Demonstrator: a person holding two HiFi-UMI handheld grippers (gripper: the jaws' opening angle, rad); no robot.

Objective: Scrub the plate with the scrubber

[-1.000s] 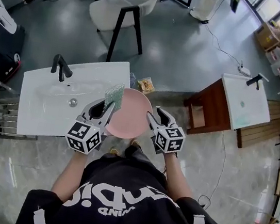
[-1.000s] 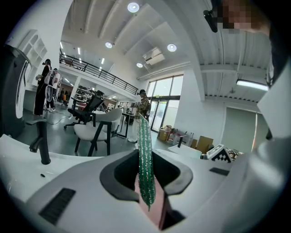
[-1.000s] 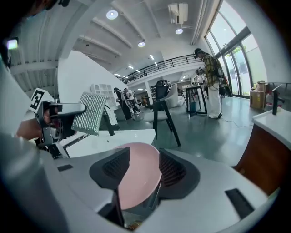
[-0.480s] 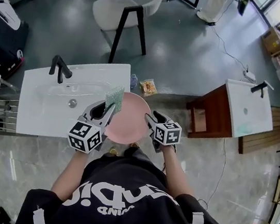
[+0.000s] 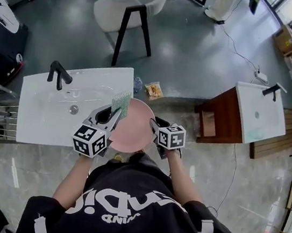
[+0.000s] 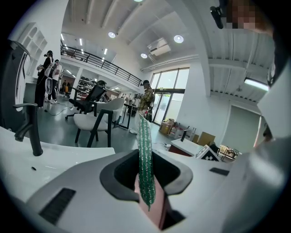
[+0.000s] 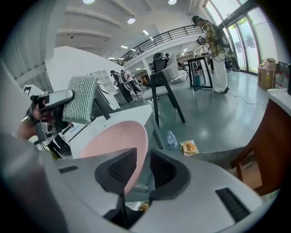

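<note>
- Grey floor (image 5: 200, 45) fills the upper half of the head view.
- Person in a black top (image 5: 121, 207) at bottom centre, with a gripper in each hand.
- White sink surface (image 5: 37, 118) at centre left. Its black faucet (image 5: 58, 74) stands at the upper left corner.
- White chair (image 5: 119, 6) with black legs, top centre, well apart from the sink.
- A second white basin on a brown cabinet (image 5: 258, 111) at the right edge.
- Pink plate (image 5: 136, 128) at frame centre, tilted and hanging past the sink surface's right edge, between the two grippers.
- Left tongs (image 5: 112, 115) on the plate's left side, clamped on the green scrubber (image 5: 120, 103). The scrubber stands edge-up out of the jaws. A pink edge shows in the same gap below it; I cannot tell whether it is pinched too.
- Right tongs (image 5: 154, 124) on the plate's right side. The jaws have just been closing with the plate's rim between them. One pad is at the rim and a thin gap shows at the other, so the rim is not yet clamped.
- Snack packet (image 5: 152, 90) and a small bottle (image 5: 138, 83) lie on the floor just above the plate.
</note>
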